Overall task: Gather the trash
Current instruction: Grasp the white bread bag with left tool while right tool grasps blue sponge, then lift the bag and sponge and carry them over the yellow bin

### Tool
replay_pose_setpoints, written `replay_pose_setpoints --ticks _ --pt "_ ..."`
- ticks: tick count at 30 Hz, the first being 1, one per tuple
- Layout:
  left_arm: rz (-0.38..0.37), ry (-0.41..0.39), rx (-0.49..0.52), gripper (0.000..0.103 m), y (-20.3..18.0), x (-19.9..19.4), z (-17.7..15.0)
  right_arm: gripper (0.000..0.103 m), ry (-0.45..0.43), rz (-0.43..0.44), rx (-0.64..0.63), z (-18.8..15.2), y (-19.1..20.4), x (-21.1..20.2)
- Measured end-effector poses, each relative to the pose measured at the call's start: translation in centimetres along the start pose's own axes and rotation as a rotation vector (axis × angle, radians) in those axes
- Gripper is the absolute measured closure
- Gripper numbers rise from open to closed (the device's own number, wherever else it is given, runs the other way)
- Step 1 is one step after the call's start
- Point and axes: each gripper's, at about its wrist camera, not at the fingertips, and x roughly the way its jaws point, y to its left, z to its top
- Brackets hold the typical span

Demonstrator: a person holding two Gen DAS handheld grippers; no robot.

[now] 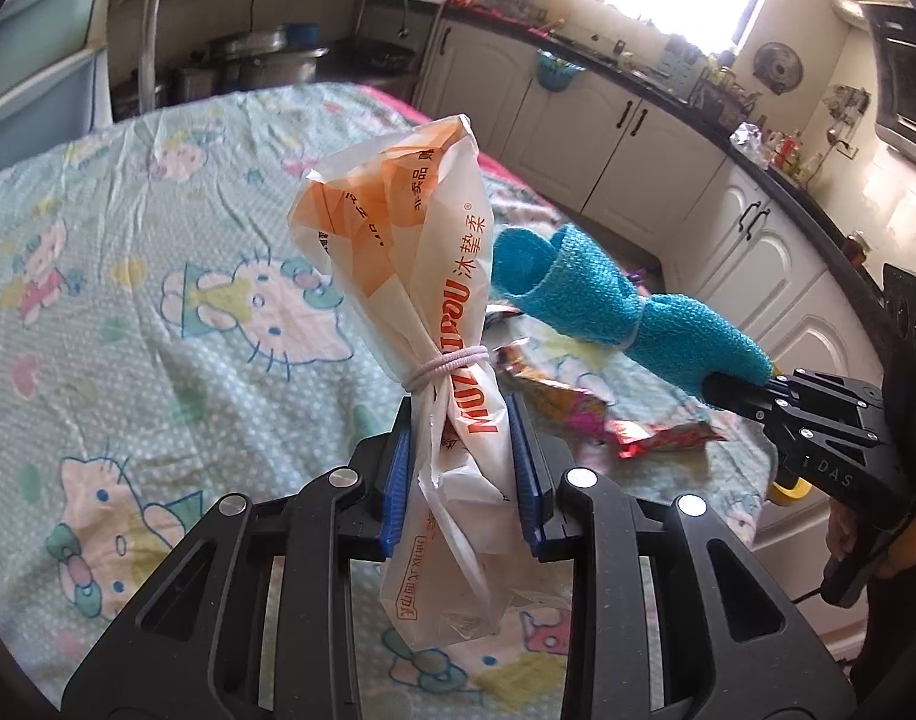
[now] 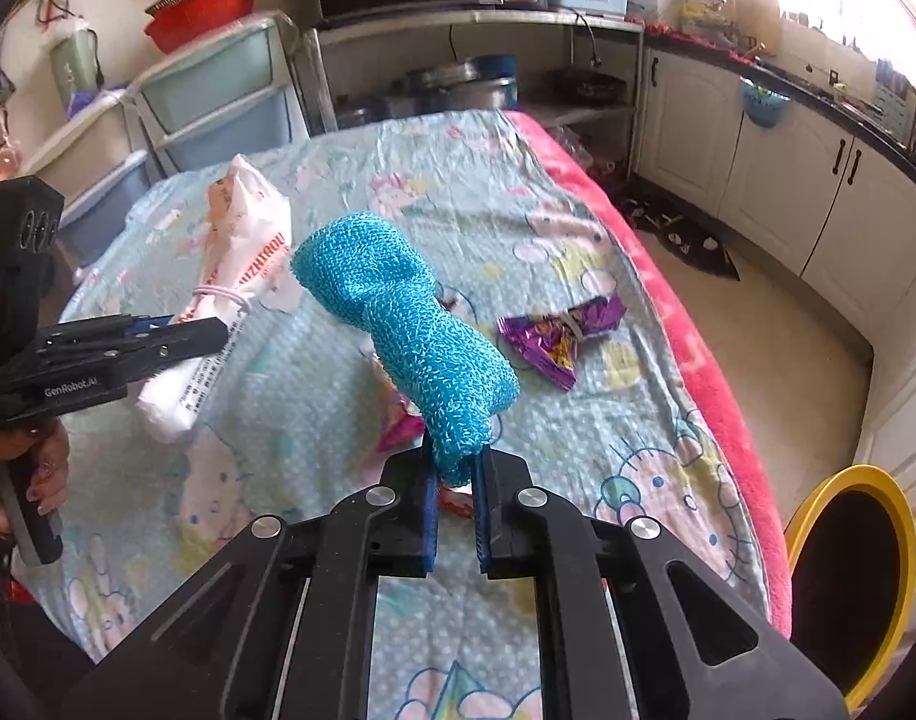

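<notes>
1. While you hold a claw in each hand above it, the bed (image 2: pixel 517 192) takes up most of both views, spread with a pale blue cartoon-cat sheet (image 1: pixel 158 276) over a pink blanket (image 2: pixel 685 324) along one edge.
2. Yellow-rimmed bin (image 2: pixel 853 576): stands on the floor beside the bed, near its pink edge, dark inside.
3. White and orange plastic bag (image 1: pixel 440 276): twisted into a bundle, tied round the middle with a pale elastic band (image 1: pixel 446 366). Your left claw (image 1: pixel 460 468) is closed on it below the band, blue pads pressing both sides; the bundle stands clear of the sheet.
4. Turquoise mesh cloth (image 2: pixel 404 324): rolled, cinched at the waist. Your right claw (image 2: pixel 458 486) is pinched tight on its lower end, and the roll is off the bed.
5. Purple foil wrapper (image 2: pixel 559 336): crumpled, lying on the sheet near the pink edge, apart from both claws.
6. Red and pink foil wrapper (image 1: pixel 601 420): lying on the sheet beneath the turquoise roll, partly hidden by it in the right wrist view.
</notes>
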Motion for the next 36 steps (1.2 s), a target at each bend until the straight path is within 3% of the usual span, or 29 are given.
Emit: replay_pose_setpoints --ticks 15,36 --pt "-0.054 -0.11 0.128 0.08 -6.5 -3.8 2.0 0.094 -0.121 -0.029 0.075 -1.4 -0.9 -6.4" --pt "-0.188 -0.142 0.277 0.08 -16.6 -2.5 4.5 0.094 -0.258 -0.176 0.233 -4.7 -7.8 -15.2"
